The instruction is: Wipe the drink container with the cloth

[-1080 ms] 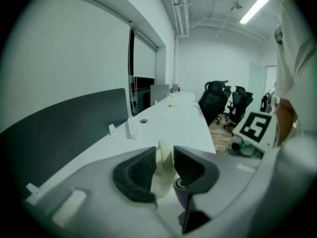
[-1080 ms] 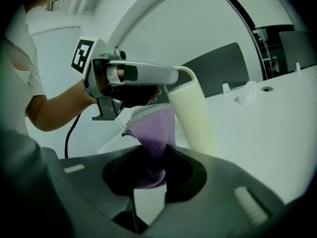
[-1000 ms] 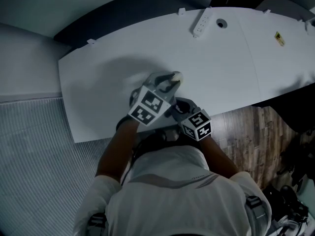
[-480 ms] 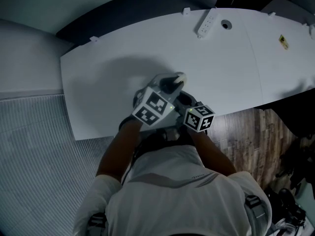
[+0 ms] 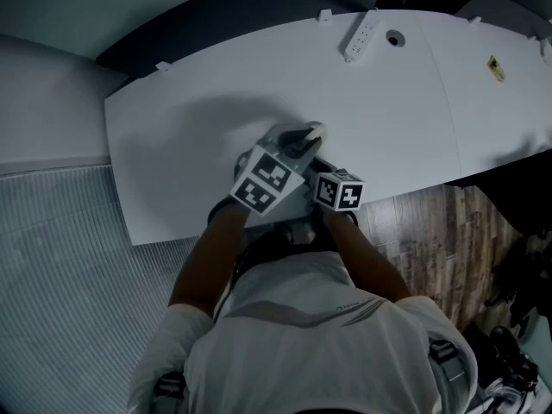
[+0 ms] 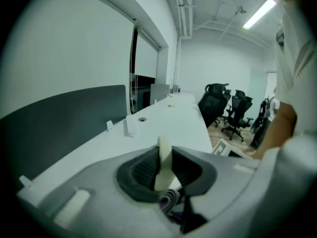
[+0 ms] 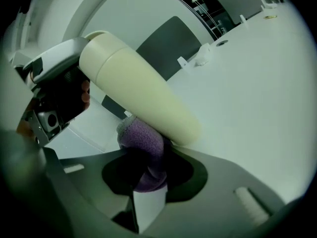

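Note:
A cream drink container slants across the right gripper view, its rounded end poking out past the left gripper in the head view. That gripper's jaws have just been closing, and they grip the container, seen as a cream strip between them. My right gripper is shut on a bunched purple cloth, which presses against the container's underside. A bit of cloth also shows low in the left gripper view. Both grippers sit close together over the white desk's near edge.
A white power strip and a round cable hole lie at the desk's far side, a yellow sticker to the right. Wooden floor runs along the near edge. Office chairs stand beyond the desk.
The right gripper has rolled and moved up and left, closing in on the container from below. The left gripper with the container has stayed put.

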`<state>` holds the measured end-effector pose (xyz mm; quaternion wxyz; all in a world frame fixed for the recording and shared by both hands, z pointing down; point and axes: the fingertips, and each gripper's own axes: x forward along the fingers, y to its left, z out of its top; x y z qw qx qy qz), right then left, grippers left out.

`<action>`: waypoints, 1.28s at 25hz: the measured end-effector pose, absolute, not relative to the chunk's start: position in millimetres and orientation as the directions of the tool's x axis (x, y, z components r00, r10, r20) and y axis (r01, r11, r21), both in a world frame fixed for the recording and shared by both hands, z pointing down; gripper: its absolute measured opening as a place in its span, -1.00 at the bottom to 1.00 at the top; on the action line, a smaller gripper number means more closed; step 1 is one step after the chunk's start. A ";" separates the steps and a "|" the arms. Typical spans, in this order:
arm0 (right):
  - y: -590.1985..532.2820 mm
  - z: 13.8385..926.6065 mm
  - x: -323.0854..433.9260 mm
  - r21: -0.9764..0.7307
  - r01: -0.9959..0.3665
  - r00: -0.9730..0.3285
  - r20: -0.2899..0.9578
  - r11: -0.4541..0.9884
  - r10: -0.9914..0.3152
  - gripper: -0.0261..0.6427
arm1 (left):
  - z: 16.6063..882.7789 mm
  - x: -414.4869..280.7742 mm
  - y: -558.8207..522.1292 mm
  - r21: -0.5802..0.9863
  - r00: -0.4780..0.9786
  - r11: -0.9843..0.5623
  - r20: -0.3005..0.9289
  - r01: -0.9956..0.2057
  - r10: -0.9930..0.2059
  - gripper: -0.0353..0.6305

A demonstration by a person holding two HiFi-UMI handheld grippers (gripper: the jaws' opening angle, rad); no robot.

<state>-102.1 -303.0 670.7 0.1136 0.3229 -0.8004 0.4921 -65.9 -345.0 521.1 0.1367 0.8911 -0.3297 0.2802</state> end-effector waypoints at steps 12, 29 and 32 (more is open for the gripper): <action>-275.6 593.1 -35.7 -0.823 -0.484 -0.800 0.279 0.298 -0.531 -0.63 | 521.8 -68.2 -343.3 0.086 0.641 -0.753 0.593 -0.653 -0.488 -0.68; -303.2 606.9 -61.5 -0.503 -0.637 -0.769 0.464 0.584 -0.440 -0.62 | 521.5 -62.0 -343.5 0.092 0.632 -0.753 0.614 -0.652 -0.472 -0.68; -303.1 636.5 -62.1 -0.495 -0.670 -0.737 0.536 0.554 -0.412 -0.62 | 522.7 -63.4 -342.7 0.095 0.630 -0.752 0.618 -0.653 -0.470 -0.68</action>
